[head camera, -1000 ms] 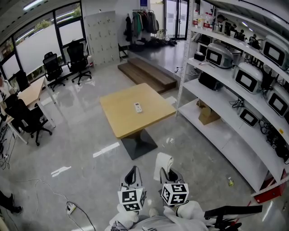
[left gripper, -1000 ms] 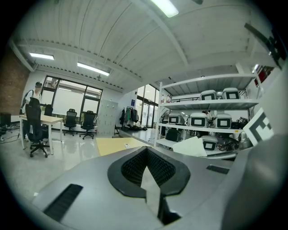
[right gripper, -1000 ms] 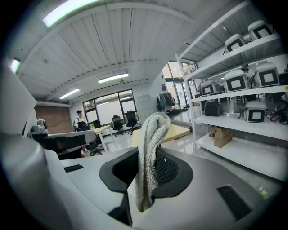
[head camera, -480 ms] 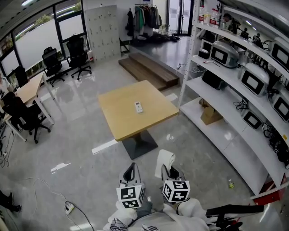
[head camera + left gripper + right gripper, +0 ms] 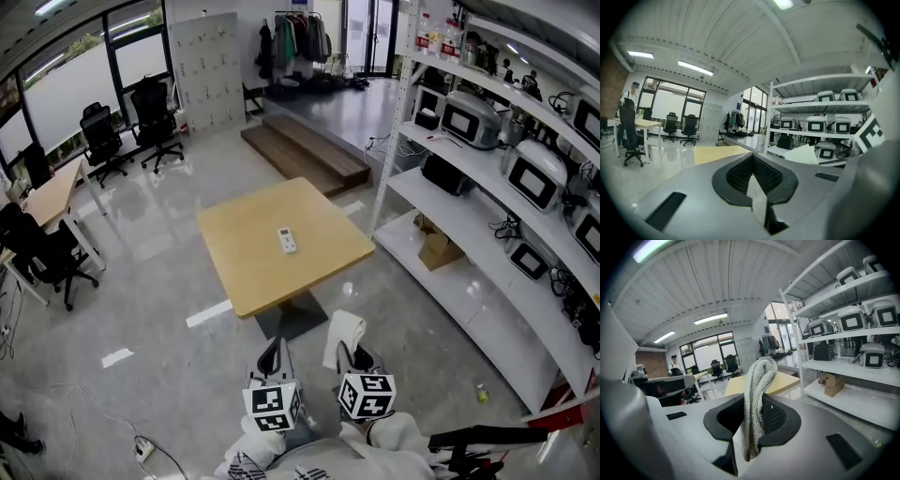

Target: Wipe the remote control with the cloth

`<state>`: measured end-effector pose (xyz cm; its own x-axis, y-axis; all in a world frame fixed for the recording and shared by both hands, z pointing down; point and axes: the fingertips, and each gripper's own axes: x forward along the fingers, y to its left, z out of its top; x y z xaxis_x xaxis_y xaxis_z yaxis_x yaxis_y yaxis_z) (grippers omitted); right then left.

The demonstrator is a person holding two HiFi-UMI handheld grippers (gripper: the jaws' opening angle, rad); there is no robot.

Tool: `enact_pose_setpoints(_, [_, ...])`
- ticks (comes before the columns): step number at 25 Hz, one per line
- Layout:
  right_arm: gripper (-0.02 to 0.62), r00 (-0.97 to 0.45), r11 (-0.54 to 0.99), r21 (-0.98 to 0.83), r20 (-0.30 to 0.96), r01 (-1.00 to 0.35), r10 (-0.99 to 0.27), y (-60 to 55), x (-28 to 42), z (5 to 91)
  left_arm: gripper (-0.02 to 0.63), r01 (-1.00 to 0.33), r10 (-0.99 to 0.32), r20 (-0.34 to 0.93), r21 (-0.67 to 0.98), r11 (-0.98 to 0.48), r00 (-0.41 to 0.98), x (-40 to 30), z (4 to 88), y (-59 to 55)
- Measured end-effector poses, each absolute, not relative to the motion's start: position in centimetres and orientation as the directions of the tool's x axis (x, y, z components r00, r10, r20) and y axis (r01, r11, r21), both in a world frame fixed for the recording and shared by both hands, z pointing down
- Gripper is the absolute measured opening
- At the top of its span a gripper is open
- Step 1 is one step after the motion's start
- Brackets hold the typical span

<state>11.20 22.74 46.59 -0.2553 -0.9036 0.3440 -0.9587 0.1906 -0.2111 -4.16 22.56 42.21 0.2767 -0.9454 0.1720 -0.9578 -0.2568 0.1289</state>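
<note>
White rectangular remote control lies flat near the middle of the square light-wood pedestal table, well ahead of both my grippers and touched by nothing. In my two gripper views I can see the tabletop beyond the jaws, but the remote is too small to make out there.

My right gripper has its jaws clamped on the off-white terry cloth. In the right gripper view the cloth stands up between the black pads as a folded strip and curls over at its top.

My left gripper is beside the right one, and in the left gripper view its jaws are pressed together with nothing between them.

Both grippers hang over the glossy grey floor, short of the table's near edge. A white metal shelving rack loaded with appliances runs along my right.
</note>
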Motion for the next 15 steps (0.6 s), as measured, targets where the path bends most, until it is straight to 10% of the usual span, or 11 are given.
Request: enact_pose_setpoints(15, [0.089,-0.239,0.171,-0.214,0.351,-0.962,-0.906,7.8,8.9,46.1,-0.008,-0.954,-0.937,0.195,0.139,-0.265,0.289,-6.5,42.4,7.1])
